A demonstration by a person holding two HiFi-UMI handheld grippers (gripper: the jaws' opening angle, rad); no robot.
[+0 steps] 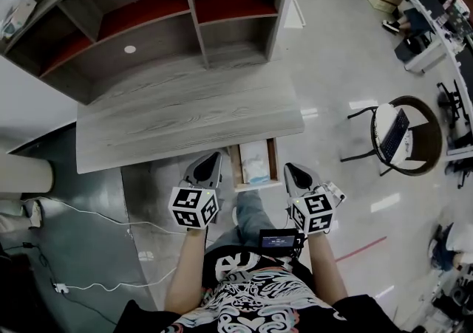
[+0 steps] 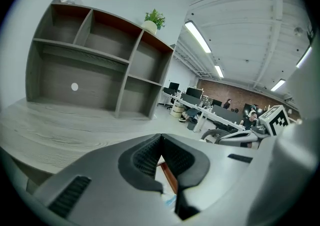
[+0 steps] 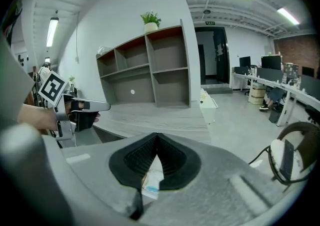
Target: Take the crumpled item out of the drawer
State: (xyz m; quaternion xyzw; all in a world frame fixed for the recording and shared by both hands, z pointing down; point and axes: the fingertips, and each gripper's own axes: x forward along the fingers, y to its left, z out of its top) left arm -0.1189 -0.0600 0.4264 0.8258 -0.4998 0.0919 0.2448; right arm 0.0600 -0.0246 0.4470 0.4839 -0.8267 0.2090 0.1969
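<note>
The desk (image 1: 185, 114) is finished in pale grey wood grain, the shelf (image 1: 148, 36) in the same grey with red-brown boards. The drawer (image 1: 236, 167) is edged in brown wood; the crumpled item (image 1: 255, 170) is seen as white with light blue. Black-and-white square markers are carried on the grey left gripper (image 1: 214, 156) and right gripper (image 1: 290, 167).

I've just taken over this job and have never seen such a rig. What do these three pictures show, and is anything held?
There is no robot: a person holds a two-jaw gripper in each hand. The head view looks down from the person's head onto the left gripper and the right gripper. The other two views ride on the grippers and look along their jaws. Both pairs are together, holding nothing. Under the grey desk, which carries a shelf unit, the drawer stands open with the crumpled white item inside.
</note>
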